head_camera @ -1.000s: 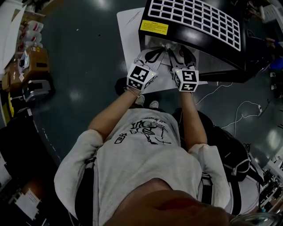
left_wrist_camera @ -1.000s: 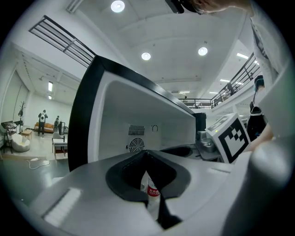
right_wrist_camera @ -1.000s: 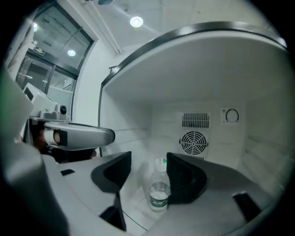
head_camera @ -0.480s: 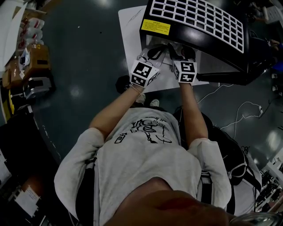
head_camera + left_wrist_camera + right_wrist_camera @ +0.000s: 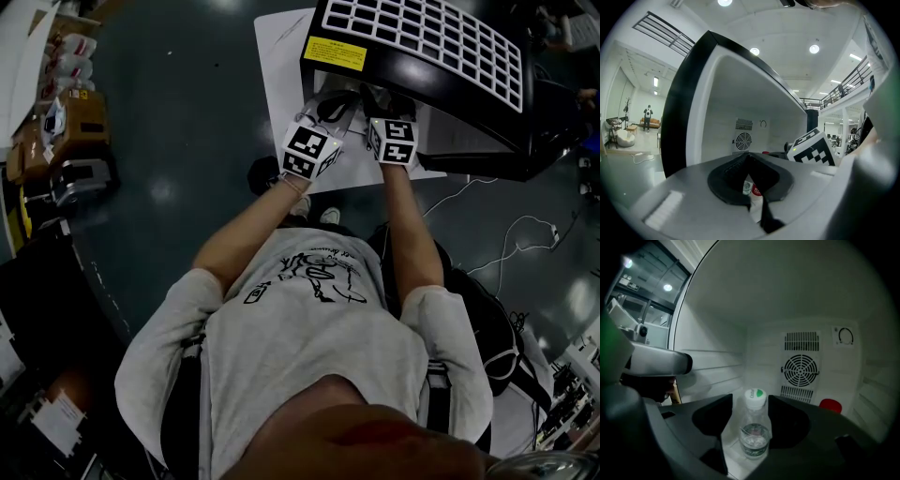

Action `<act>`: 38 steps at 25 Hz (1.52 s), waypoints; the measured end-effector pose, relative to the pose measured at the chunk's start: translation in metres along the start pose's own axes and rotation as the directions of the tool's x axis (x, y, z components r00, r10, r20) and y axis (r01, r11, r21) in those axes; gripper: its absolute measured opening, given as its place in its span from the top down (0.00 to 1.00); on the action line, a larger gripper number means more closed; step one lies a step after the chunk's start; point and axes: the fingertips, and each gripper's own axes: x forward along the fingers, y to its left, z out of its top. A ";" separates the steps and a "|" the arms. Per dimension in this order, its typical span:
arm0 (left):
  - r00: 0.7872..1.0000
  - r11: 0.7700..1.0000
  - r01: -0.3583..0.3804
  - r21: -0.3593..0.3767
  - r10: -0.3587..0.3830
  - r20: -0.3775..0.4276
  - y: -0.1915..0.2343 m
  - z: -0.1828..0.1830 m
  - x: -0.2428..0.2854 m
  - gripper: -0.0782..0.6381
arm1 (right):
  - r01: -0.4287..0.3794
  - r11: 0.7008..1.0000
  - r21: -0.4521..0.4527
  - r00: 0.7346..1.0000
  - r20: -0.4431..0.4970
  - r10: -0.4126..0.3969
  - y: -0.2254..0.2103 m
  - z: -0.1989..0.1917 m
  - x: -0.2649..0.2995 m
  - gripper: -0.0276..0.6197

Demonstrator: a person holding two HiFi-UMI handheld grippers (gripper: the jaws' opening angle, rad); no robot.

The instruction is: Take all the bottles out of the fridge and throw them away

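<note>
The upright clear plastic bottle with a white-and-green cap (image 5: 753,430) stands untouched between the jaws of my right gripper (image 5: 750,401), which have just opened wide. My left gripper (image 5: 749,161) has its jaws together.

The mini fridge (image 5: 375,73) stands on a sheet (image 5: 279,75) on the floor, directly before the person, with its opening toward them. Both grippers reach into that opening, the left gripper (image 5: 749,155) beside the right gripper (image 5: 750,401). Inside, a water bottle (image 5: 753,430) stands upright near the middle of the fridge floor, between the right gripper's parted jaws and before the fan grille (image 5: 800,370) on the rear wall. A red-topped thing (image 5: 830,405) sits by the rear right corner. A dial (image 5: 845,336) is mounted above and right of the grille.
</note>
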 end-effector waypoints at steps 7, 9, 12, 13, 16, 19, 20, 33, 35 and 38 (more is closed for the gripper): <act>1.000 1.000 -0.004 -0.010 0.004 0.000 0.002 -0.001 -0.001 0.88 | 0.011 1.000 -0.012 1.000 0.012 -0.011 -0.005 -0.002 0.007 0.64; 1.000 1.000 -0.006 -0.012 0.006 0.001 0.002 0.000 -0.001 0.88 | 0.025 1.000 -0.017 1.000 0.011 -0.024 -0.007 -0.002 0.007 0.72; 1.000 1.000 -0.006 -0.011 0.006 0.004 0.004 0.002 -0.002 0.88 | 0.027 0.999 -0.017 1.000 0.010 -0.027 -0.008 -0.001 0.007 0.72; 1.000 1.000 -0.006 -0.011 0.006 0.005 0.004 0.003 -0.002 0.88 | 0.025 1.000 -0.015 1.000 0.010 -0.025 -0.008 0.000 0.007 0.72; 1.000 1.000 -0.005 -0.012 0.005 0.005 0.005 0.004 -0.003 0.88 | 0.025 1.000 -0.009 1.000 0.003 -0.025 -0.007 -0.001 0.004 0.72; 1.000 1.000 -0.004 -0.011 0.004 0.005 0.005 0.005 -0.004 0.88 | 0.019 1.000 -0.004 1.000 0.001 -0.019 -0.005 -0.002 0.001 0.73; 1.000 1.000 -0.003 -0.010 0.003 0.005 0.006 0.005 -0.005 0.88 | 0.015 1.000 -0.002 1.000 0.005 -0.015 -0.004 -0.001 -0.001 0.73; 1.000 1.000 0.030 0.003 -0.030 -0.004 -0.002 0.009 -0.013 0.88 | -0.026 0.999 -0.021 0.998 0.048 0.027 0.013 0.018 -0.039 0.73; 0.999 0.999 0.037 0.005 -0.037 -0.006 -0.004 0.010 -0.015 0.88 | -0.035 0.999 -0.021 0.997 0.062 0.036 0.016 0.024 -0.049 0.73; 0.999 0.999 0.049 0.010 -0.049 0.009 -0.009 0.017 -0.020 0.88 | -0.048 0.999 -0.022 0.996 0.074 0.050 0.020 0.034 -0.063 0.73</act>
